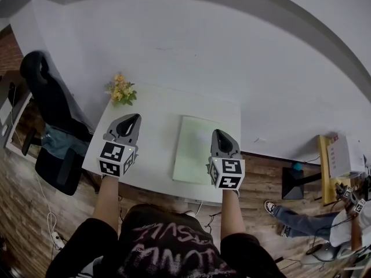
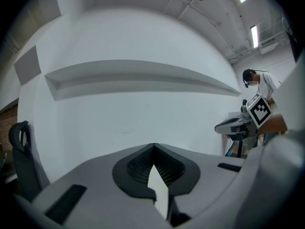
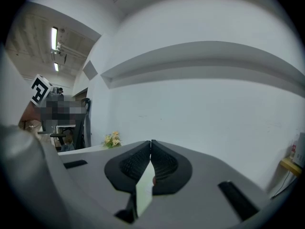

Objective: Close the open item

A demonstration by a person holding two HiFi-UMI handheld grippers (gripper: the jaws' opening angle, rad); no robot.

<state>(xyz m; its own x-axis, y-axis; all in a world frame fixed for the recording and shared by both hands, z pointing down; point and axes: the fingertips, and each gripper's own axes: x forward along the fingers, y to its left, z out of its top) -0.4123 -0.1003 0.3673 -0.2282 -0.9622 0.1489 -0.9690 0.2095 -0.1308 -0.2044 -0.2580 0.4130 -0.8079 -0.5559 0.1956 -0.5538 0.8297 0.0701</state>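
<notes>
A pale green flat rectangular item point(image 1: 195, 148) lies on the white table point(image 1: 153, 106); it looks flat, and I cannot tell whether it is open. My left gripper point(image 1: 135, 119) hovers over bare table to the item's left, its jaws shut with nothing between them. My right gripper point(image 1: 219, 133) hangs over the item's right edge, also shut and empty. In the left gripper view the left gripper point(image 2: 153, 147) points at the white wall with its tips touching. The right gripper view shows the right gripper point(image 3: 151, 142) the same way.
A small bunch of yellow flowers point(image 1: 120, 90) stands at the table's far left corner. A black office chair point(image 1: 49, 100) is left of the table. At the right are a black stool point(image 1: 294, 182), a wooden stand point(image 1: 326, 168) and a seated person point(image 1: 316, 223).
</notes>
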